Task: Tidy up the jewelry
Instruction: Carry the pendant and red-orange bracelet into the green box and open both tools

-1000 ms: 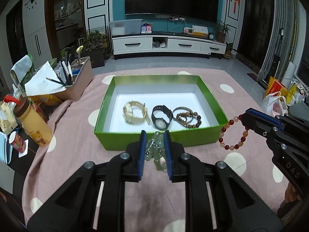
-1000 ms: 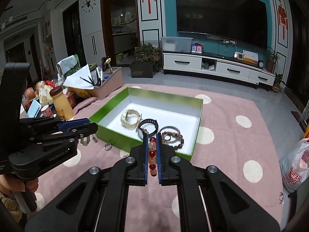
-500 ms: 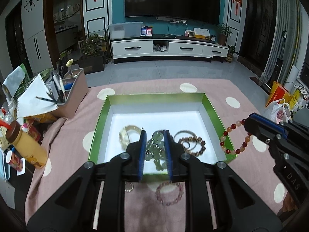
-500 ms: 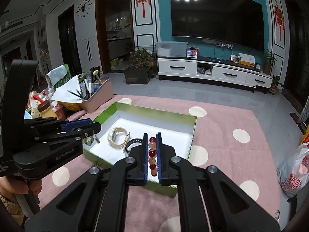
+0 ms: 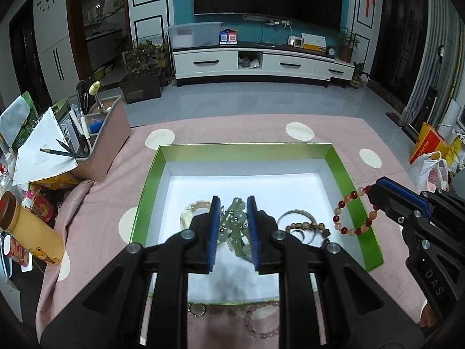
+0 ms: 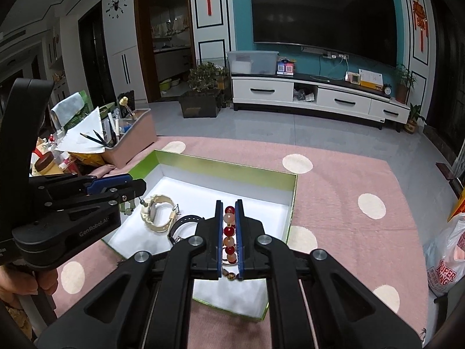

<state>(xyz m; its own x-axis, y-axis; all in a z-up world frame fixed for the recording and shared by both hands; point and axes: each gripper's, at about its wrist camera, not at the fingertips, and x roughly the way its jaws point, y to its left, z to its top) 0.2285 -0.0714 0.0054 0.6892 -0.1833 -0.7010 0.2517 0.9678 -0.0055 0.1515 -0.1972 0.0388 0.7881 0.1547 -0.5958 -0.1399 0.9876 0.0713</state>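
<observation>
Left gripper [image 5: 232, 226] clamped on a pale green jade piece [image 5: 236, 224], held over the green box [image 5: 356, 203], near its front half. Right gripper [image 6: 227, 238] clamped on a red-and-peach bead bracelet [image 6: 228, 234]; from the left view the loop hangs over the box's right wall.

In the box, on the white floor: cream watch [image 6: 158, 213] at left, black watch [image 6: 186, 221] beside it, metal bangle [image 5: 295, 216] and brown bead bracelet [image 5: 308, 227] to the right, overlapping. The left gripper blocks part of the watches in its own view.

Outside the box, just past the front wall on the pink dotted cloth [image 5: 96, 226]: a small ring [image 5: 196, 309] and a pale pink bead bracelet [image 5: 261, 321].

Left of the box: beige organizer [image 5: 107, 133] with pencils and paper, yellow bottle [image 5: 32, 234], clutter beyond.
</observation>
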